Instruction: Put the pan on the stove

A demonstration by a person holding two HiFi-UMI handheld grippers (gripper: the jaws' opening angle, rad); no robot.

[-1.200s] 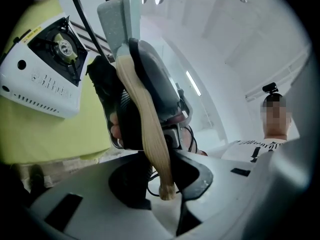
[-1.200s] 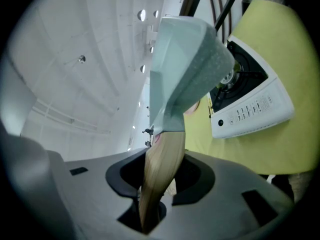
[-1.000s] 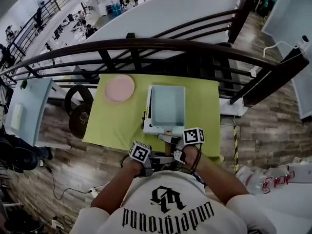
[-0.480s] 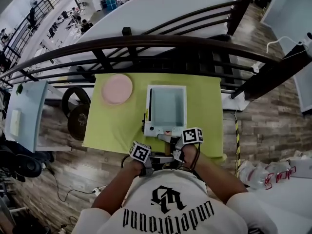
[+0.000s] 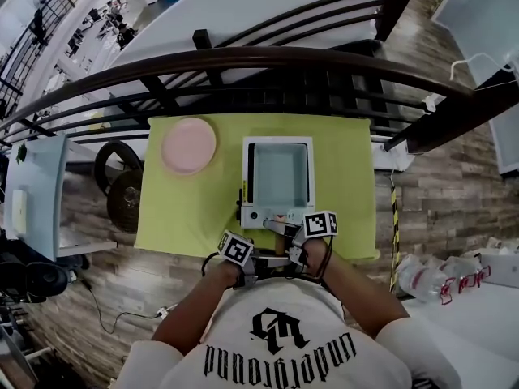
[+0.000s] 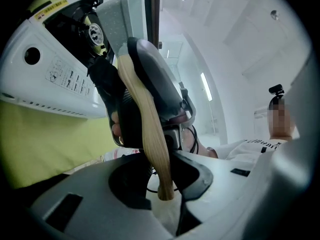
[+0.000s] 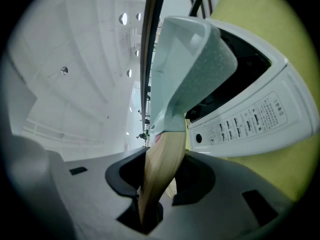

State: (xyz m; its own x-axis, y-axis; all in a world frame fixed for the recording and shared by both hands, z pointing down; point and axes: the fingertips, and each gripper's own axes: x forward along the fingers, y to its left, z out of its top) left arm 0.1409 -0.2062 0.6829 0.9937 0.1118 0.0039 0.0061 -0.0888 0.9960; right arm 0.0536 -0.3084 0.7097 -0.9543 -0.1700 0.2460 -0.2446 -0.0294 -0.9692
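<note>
A pale green rectangular pan lies over the white stove on the yellow-green table. Its wooden handle sticks out toward me. Both grippers hold that handle. My left gripper is shut on the handle's end, and my right gripper is shut on it closer to the pan. In the right gripper view the pan sits tilted just above the stove's dark top and control panel. The left gripper view shows the stove beyond the right gripper's grey body.
A pink plate lies at the table's far left. A dark curved railing runs behind the table. Black weight plates and a pale cabinet stand on the wooden floor to the left.
The head view has shifted a little, so the table sits slightly differently in frame. Both grippers keep their hold on the handle, and the pan stays over the stove.
</note>
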